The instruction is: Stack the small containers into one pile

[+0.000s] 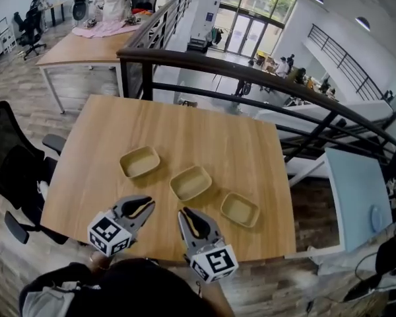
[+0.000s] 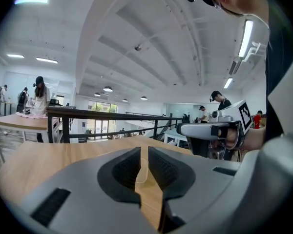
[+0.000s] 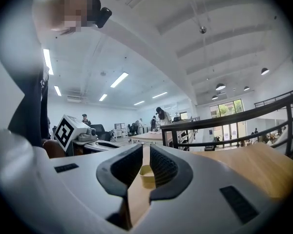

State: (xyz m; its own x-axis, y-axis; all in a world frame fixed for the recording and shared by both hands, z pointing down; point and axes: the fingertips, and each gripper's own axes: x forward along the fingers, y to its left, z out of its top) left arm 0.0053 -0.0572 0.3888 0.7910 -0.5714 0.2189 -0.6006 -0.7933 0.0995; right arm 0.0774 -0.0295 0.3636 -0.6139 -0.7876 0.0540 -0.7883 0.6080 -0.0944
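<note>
While the head view looks down on the whole wooden counter (image 1: 105,137), each gripper view sees only a strip of it between its own jaws. From above, three small beige containers lie open side up in a slanting row, apart from each other: the left container (image 1: 140,162) is farthest from the person, then comes the middle container (image 1: 191,183), and the right container (image 1: 240,209) is nearest the front edge. None sits inside another.

The left claw (image 1: 145,207) and the right claw (image 1: 187,214) hover over the front part of the counter, near the row and pointing toward it. Both are clenched and hold nothing: their dark pads leave only a thin slit.

Through that slit the right gripper view shows one yellowish container (image 3: 147,175) on the wood beyond the jaws, untouched. I cannot tell which of the three it is. In the left gripper view only a pale outline shows there, too faint to name.

The left gripper view also shows the right hand (image 2: 234,136) around the right claw's handle, which the person's head mostly covers in the head view. The black railing (image 1: 251,71) appears in every view.

Each marker cube (image 1: 110,236) carries a square black-and-white pattern, not letters.
</note>
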